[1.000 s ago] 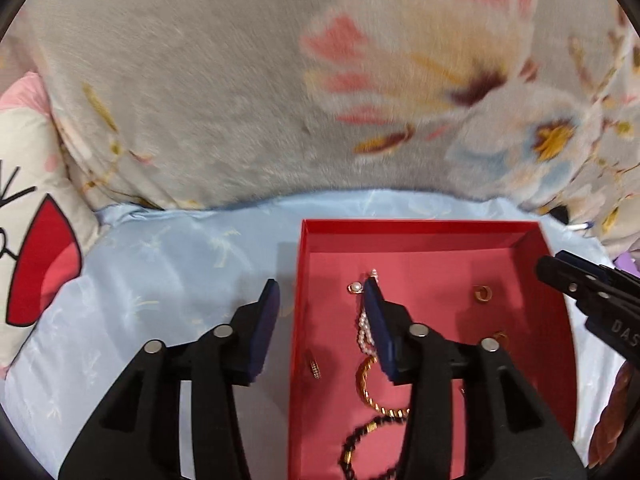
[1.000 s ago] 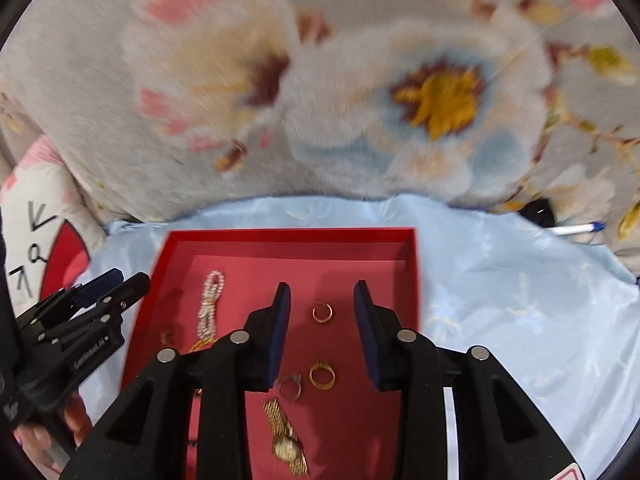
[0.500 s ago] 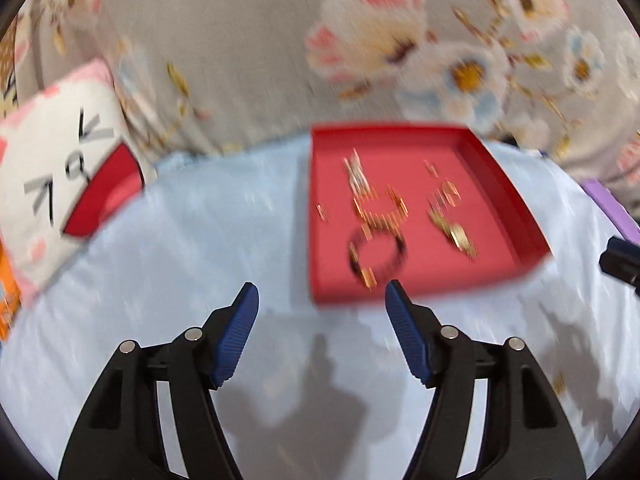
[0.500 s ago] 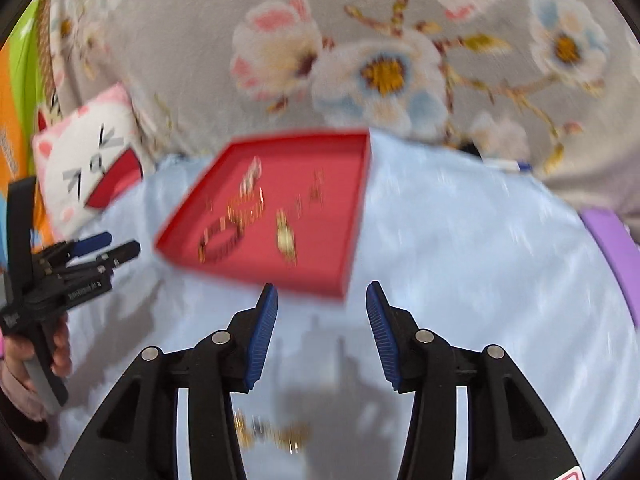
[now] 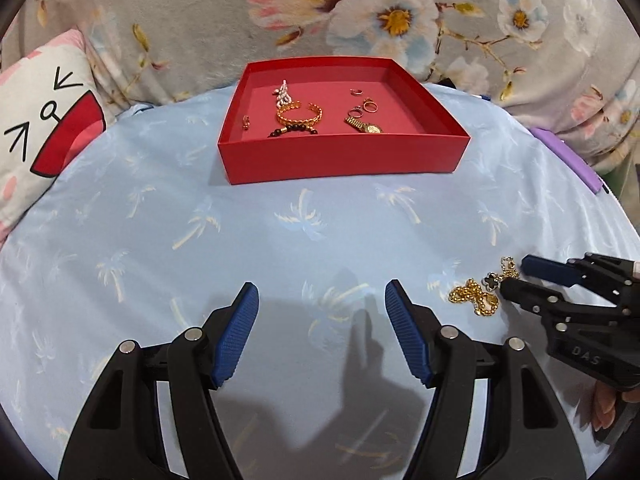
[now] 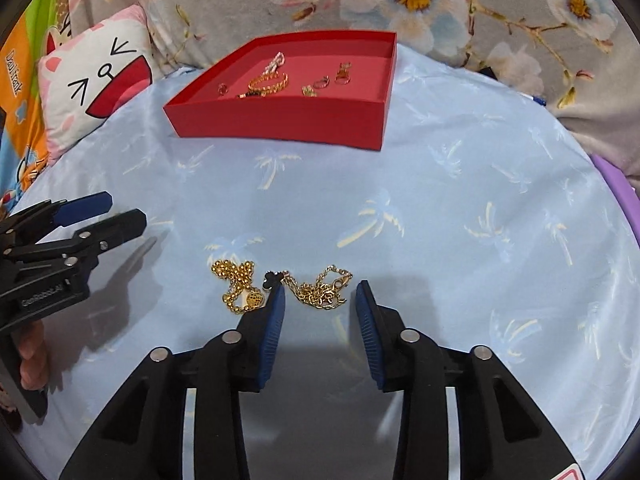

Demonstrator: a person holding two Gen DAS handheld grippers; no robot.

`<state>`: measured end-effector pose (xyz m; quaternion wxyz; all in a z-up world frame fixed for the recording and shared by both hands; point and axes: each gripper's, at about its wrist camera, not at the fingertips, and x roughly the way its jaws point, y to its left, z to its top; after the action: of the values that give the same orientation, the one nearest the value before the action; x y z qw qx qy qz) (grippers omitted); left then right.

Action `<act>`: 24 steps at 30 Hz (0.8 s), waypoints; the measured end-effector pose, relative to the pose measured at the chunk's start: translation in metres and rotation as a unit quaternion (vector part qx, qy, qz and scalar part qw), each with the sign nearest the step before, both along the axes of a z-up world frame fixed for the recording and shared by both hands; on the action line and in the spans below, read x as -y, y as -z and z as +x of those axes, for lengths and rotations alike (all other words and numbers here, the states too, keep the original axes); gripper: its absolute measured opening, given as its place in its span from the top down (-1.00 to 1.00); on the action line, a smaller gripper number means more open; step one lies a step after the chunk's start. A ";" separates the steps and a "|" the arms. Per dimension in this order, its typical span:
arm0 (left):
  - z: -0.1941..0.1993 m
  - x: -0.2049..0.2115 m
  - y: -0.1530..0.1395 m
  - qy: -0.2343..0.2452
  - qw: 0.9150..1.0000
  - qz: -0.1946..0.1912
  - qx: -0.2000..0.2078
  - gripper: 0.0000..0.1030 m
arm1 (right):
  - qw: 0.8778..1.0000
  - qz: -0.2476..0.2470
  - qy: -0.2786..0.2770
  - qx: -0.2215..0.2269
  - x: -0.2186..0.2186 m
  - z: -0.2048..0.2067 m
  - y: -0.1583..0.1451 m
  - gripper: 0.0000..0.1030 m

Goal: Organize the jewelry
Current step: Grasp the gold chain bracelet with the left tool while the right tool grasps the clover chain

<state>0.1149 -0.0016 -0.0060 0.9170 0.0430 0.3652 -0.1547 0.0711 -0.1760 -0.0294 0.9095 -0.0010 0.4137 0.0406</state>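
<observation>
Both grippers withdrawn from red box (image 5: 344, 156); gold chains (image 6: 280, 286) now near.

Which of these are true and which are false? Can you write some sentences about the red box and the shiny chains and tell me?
1. The red box has jewelry inside. True.
2. The gold chains lie inside the box. False: they lie on the blue cloth, in front of the right tool.
3. The right tool is shut on a chain. False: it is open, with a thin chain between its tips.
4. The left tool is open and holds nothing. True.
5. A gold watch lies in the box. True.
</observation>
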 end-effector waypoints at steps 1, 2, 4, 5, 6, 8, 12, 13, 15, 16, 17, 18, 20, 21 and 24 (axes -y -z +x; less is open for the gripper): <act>0.000 0.000 0.001 0.003 1.000 -0.005 -0.003 -0.23 | 1.000 0.002 0.002 0.001 0.001 0.001 -0.001 0.42; 0.001 -0.001 0.002 0.004 1.000 -0.009 -0.007 -0.23 | 1.000 0.000 0.003 0.000 0.000 0.001 0.000 0.46; 0.003 -0.001 0.004 0.005 1.000 -0.013 -0.016 -0.23 | 1.000 0.002 0.004 -0.001 0.000 0.004 0.000 0.51; 0.004 -0.002 0.005 0.005 1.000 -0.015 -0.021 -0.23 | 1.000 0.001 0.003 -0.001 0.000 0.005 0.000 0.57; 0.005 -0.002 0.005 0.005 1.000 -0.016 -0.024 -0.23 | 1.000 0.002 0.002 -0.001 -0.001 0.006 0.000 0.64; 0.004 -0.002 0.006 0.008 0.999 -0.020 -0.026 -0.23 | 1.000 0.003 -0.001 -0.001 -0.002 0.006 0.000 0.89; -0.002 0.006 0.006 0.033 0.999 -0.016 -0.026 -0.23 | 1.000 0.005 0.009 0.003 0.003 0.003 -0.002 0.92; -0.005 0.012 0.005 0.043 0.999 -0.013 -0.023 -0.23 | 1.000 0.007 0.014 0.006 0.006 0.002 -0.004 0.91; -0.011 0.022 0.004 0.058 0.998 -0.012 -0.024 -0.23 | 1.000 0.014 0.022 0.013 0.012 -0.003 -0.009 0.91; -0.014 0.030 0.005 0.076 0.997 -0.015 -0.031 -0.23 | 0.999 0.019 0.026 0.019 0.016 -0.006 -0.014 0.92; -0.015 0.036 0.006 0.088 0.995 -0.016 -0.040 -0.23 | 0.999 0.021 0.028 0.024 0.018 -0.008 -0.018 0.92; -0.015 0.045 0.007 0.101 0.994 -0.016 -0.050 -0.23 | 0.999 0.023 0.030 0.029 0.020 -0.011 -0.022 0.91; -0.013 0.058 0.009 0.112 0.992 -0.017 -0.061 -0.23 | 0.998 0.027 0.034 0.039 0.025 -0.016 -0.030 0.91; -0.012 0.066 0.009 0.117 0.991 -0.015 -0.062 -0.24 | 0.998 0.029 0.037 0.042 0.026 -0.018 -0.032 0.91; -0.008 0.080 0.008 0.123 0.991 -0.008 -0.059 -0.24 | 0.997 0.037 0.043 0.048 0.033 -0.027 -0.036 0.91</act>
<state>0.1069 -0.0821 -0.0142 0.8682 0.0710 0.4095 -0.2712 0.0443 -0.2092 0.0069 0.9286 0.0491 0.3675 0.0165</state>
